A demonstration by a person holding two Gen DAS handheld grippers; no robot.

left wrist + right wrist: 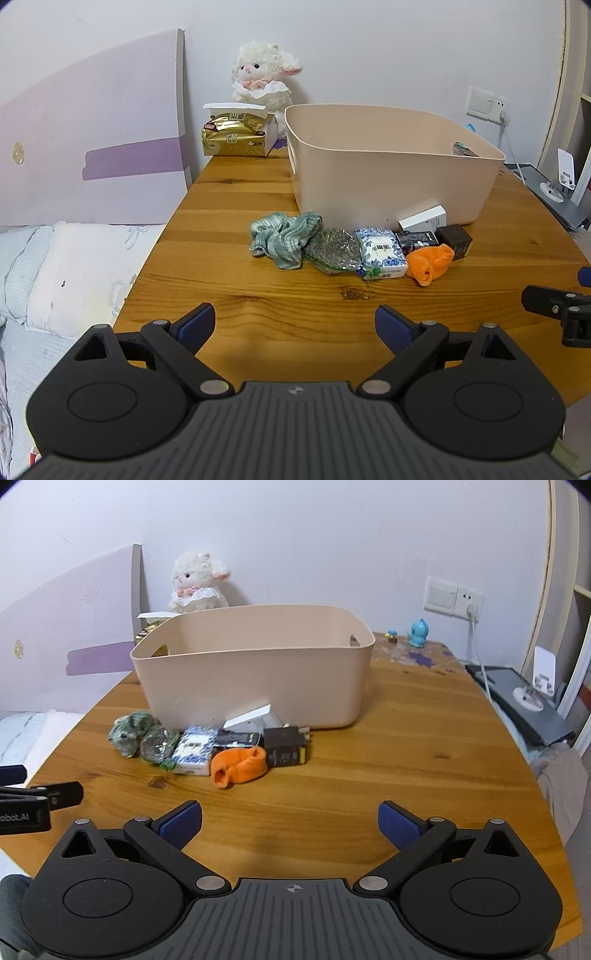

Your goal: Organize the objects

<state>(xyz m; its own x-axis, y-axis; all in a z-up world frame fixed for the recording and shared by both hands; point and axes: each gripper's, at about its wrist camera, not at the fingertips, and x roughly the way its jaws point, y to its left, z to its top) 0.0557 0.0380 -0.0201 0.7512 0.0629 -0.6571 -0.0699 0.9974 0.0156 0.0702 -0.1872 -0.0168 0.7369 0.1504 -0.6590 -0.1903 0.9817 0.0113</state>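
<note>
Left gripper (295,325) and right gripper (290,821) hover wide apart, empty, over the wooden table (406,775); small clutter lies near the beige plastic tub (255,675).

The right hand-held gripper (290,825) hovers wide apart above the wooden table (406,746), facing the beige bin (255,679).

Bin (255,672) on table (406,775), small items (207,746) before it, plush toy (197,581) behind
</note>
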